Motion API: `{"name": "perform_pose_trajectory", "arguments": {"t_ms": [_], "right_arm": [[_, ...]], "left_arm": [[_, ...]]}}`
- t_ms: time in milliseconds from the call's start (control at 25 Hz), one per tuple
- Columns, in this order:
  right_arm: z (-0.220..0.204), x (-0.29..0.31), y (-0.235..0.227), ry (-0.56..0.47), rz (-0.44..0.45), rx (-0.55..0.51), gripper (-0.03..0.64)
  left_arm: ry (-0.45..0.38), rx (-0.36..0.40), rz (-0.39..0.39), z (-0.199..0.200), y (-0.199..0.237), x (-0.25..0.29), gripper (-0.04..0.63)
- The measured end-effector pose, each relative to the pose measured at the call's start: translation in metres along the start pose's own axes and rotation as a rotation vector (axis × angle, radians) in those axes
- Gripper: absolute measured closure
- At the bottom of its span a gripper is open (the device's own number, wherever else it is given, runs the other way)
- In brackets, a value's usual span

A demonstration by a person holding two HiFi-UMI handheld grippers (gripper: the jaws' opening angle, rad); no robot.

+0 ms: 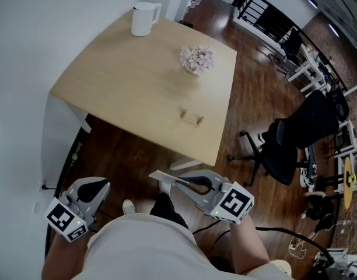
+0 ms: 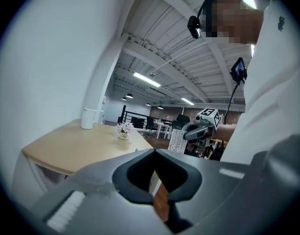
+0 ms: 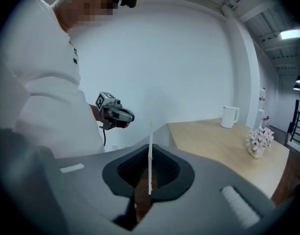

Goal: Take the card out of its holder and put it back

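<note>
I've got the left gripper point(image 2: 155, 153) hanging low, well short of the table, fingers shut on nothing. The card holder point(image 1: 191, 118) sits near-right on the tabletop point(image 1: 126, 80) and the card looks still in it, so next is reaching in. The right gripper point(image 3: 150, 151) is shut too. Only its own view shows a thin pale sliver at the seam, no clue what.

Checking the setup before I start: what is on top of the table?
A white jug, a pot of pink flowers and a small wooden holder. Its slot is too small to see into.
</note>
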State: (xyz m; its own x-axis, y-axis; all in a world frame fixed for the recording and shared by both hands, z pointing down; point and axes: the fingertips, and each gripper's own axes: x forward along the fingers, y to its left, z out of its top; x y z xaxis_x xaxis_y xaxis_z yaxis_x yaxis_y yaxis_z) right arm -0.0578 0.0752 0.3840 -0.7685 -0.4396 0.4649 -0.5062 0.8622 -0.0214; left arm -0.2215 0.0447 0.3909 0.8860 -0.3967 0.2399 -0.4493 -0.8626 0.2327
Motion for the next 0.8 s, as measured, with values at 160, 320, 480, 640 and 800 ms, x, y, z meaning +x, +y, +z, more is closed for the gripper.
{"name": "perform_pose_trajectory", "arguments": {"t_ms": [160,320,480,640,800], "right_arm": [[-0.001,-0.001,0.012,-0.005,-0.014,0.028,0.595],[0.002,-0.009,0.000,-0.021,-0.039,0.028,0.595],[-0.002,-0.020,-0.030,-0.029,-0.063,0.037,0.595],[-0.007,-0.032,-0.077,-0.030,-0.080,0.037,0.595],[-0.016,-0.045,-0.132,-0.022,-0.091,0.022,0.595]], "left_arm": [[0.007,0.003,-0.021,-0.004,-0.003,-0.004,0.591],[-0.004,-0.008,-0.025,0.001,-0.002,0.001,0.591],[-0.016,0.006,-0.024,0.007,-0.004,0.017,0.591],[-0.027,-0.002,-0.005,0.016,0.002,0.042,0.591],[-0.028,-0.002,0.018,0.028,0.006,0.071,0.591]]}}
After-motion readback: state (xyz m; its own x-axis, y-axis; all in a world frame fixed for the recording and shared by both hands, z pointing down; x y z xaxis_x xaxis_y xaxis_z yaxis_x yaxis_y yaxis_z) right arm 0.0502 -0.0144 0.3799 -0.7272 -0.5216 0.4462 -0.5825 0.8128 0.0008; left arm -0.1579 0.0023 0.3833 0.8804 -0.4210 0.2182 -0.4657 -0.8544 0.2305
